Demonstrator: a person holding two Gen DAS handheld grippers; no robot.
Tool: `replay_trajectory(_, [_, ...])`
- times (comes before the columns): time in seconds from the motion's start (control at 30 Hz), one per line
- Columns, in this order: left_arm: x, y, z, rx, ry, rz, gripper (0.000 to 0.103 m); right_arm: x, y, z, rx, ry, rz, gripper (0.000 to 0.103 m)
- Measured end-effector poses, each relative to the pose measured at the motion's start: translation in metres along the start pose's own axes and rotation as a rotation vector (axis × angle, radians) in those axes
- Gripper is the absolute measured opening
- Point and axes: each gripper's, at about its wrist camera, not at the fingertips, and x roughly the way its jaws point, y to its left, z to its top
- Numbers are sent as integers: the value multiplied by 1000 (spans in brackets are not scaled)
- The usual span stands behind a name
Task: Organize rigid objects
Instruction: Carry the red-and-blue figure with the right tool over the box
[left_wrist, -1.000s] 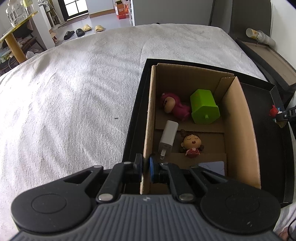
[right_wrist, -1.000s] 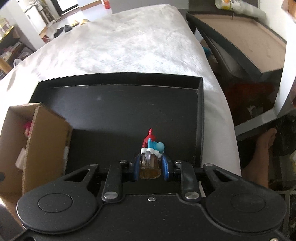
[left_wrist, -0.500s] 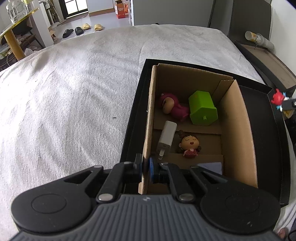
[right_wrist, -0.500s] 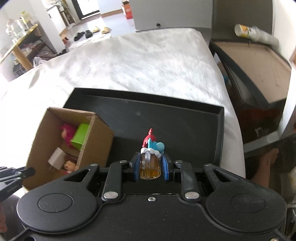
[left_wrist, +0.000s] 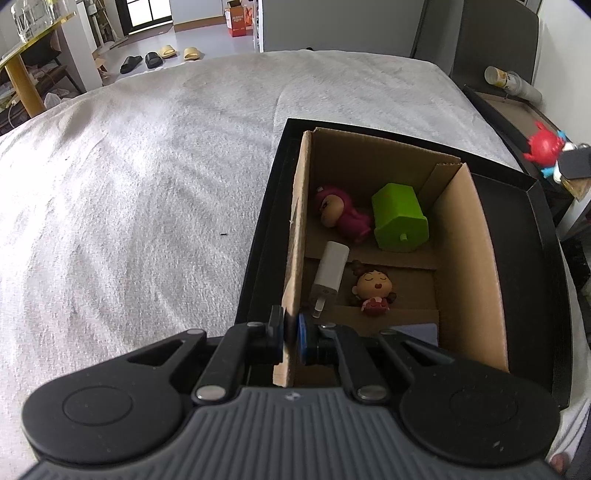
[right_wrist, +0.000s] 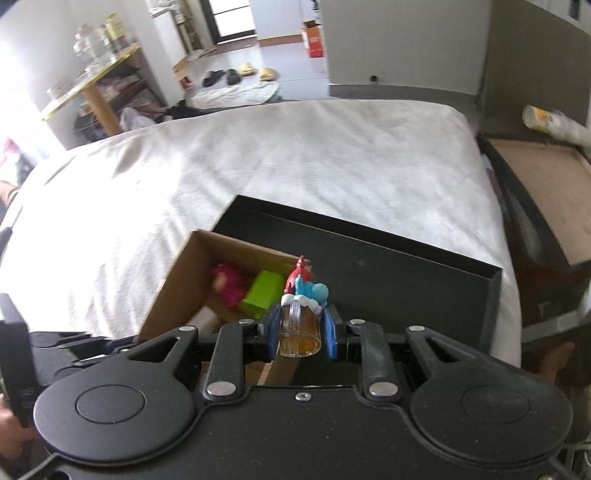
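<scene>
A cardboard box (left_wrist: 469, 258) stands in a black tray (left_wrist: 543, 258) on a white bed. My left gripper (left_wrist: 291, 334) is shut on the box's left wall near its front corner. Inside lie a pink bear figure (left_wrist: 341, 216), a green block (left_wrist: 400, 218), a white charger (left_wrist: 330, 271) and a small doll figure (left_wrist: 373, 290). My right gripper (right_wrist: 301, 330) is shut on a toy mug figurine (right_wrist: 300, 325) with amber base and red and blue top. It hangs above the box's right wall (right_wrist: 255, 254). In the left wrist view the same figurine (left_wrist: 545, 147) shows at the far right, in the air.
The bare tray floor (right_wrist: 406, 280) lies right of the box. A dark bedside shelf (right_wrist: 546, 192) with a paper cup (right_wrist: 554, 120) stands to the right of the bed. A person's bare foot (right_wrist: 554, 360) shows on the floor beside the bed. The white bedspread (left_wrist: 147, 184) spreads left.
My right gripper has risen from the tray floor and moved left toward the box, carrying the figurine. The left gripper has kept its hold on the box wall.
</scene>
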Motion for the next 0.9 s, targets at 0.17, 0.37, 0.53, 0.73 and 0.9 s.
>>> replay_trajectory(0.17, [0,1,-1,-4,-1,-11,7,3,25,3,-46,2,18,24])
replay_trajectory(0.37, [-1,4,-2,-7,1,-30,7,18,53,-1,-101,23,12,24])
replay_trajectory(0.53, [-1,5,-3,-4,-1,-43,7,36,65,-7,-123,53,-5,24])
replay_trajectory(0.73, [-1,6,-3,5,1,-54,7,59,70,-16,-132,93,-38,24])
replay_trajectory(0.9, [1,9,-1,-5,2,-70,7,76,70,-24,-128,122,-57,24])
